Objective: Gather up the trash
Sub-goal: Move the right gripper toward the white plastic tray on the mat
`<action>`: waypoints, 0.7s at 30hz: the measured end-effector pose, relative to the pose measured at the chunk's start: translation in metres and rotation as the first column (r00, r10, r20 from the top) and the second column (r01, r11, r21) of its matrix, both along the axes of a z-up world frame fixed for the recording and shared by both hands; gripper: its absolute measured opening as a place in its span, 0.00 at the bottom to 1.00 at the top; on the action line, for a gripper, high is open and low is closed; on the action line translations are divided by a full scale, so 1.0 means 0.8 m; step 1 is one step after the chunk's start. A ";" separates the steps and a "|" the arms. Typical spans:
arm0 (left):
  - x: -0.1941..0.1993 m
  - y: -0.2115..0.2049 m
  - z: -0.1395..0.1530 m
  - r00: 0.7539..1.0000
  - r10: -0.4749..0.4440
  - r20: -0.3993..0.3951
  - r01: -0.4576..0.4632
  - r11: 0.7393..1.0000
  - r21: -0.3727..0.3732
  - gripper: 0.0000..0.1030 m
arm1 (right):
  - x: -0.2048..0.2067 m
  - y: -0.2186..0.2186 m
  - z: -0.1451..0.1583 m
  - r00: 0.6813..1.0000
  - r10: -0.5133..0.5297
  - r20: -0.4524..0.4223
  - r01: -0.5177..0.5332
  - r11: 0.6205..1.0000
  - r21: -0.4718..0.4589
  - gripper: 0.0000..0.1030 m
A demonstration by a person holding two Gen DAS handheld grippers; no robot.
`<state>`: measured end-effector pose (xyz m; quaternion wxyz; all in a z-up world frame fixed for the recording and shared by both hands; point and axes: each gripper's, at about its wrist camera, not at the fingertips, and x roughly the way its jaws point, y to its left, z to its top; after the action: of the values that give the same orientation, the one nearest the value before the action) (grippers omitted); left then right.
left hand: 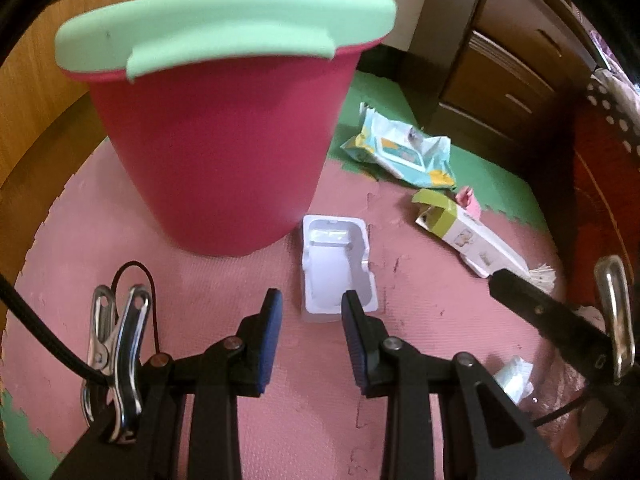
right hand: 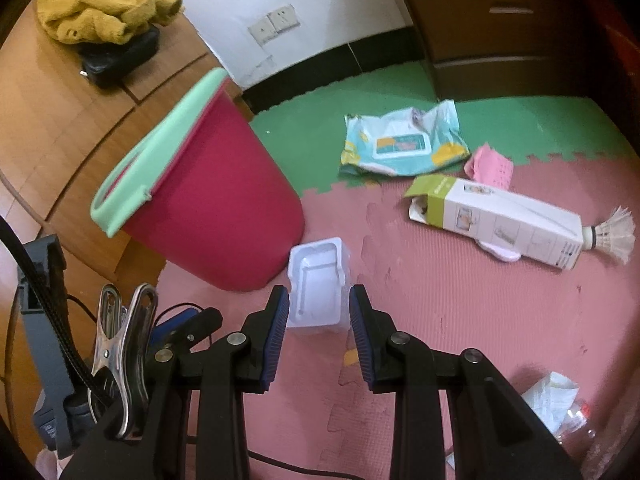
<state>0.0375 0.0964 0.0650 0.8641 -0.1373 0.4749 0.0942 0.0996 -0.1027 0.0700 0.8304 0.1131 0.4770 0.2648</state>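
Pink foam-mat floor (left hand: 224,420), green mat section (right hand: 304,132) toward the wall. Red trash bin (left hand: 216,148) with a mint-green rim (left hand: 224,28) stands on the pink mat in both views; only the right wrist view shows the opening side of the rim, tilted by the lens. White plastic blister tray (left hand: 334,266) lies on the mat just right of the bin base, open side up. Left gripper (left hand: 310,304) jaws part-way open, nothing between the pads, right fingertip overlapping the tray's near corner in the picture; cannot tell if it touches. Right gripper (right hand: 318,300) also part-way open, holding nothing, with the tray's near end (right hand: 316,280) showing in the gap between the tips. Wet-wipes pack (right hand: 402,142) lies on the green mat; its label print is too blurred to read. Green-and-white carton (right hand: 496,216) lies on its side on the pink mat, end flap open, small pictures on its side, no text legible. Only the right wrist view shows clearly the shuttlecock (right hand: 614,234) at the carton's far end, the pink paper (right hand: 490,166) behind it, a yellow cloth (right hand: 104,4) on a black pouch (right hand: 120,56) on the wooden surface, and a crumpled clear bottle with paper (right hand: 560,404) at lower right. Left wrist view alone shows the other gripper's black finger (left hand: 536,304) coming in from the right. Wall sockets (right hand: 276,22) in both views; wooden drawers (left hand: 508,76) at right.
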 end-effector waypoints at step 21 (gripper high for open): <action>0.022 0.041 -0.060 0.995 0.070 -0.078 -0.072 0.997 -0.029 0.31 | 0.044 0.083 -0.125 0.988 0.061 -0.140 -0.082 0.985 -0.150 0.31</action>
<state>0.0548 0.1294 0.0173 0.8391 -0.1639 0.5041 0.1226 0.1346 -0.0362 -0.0302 0.7925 0.0485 0.5548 0.2486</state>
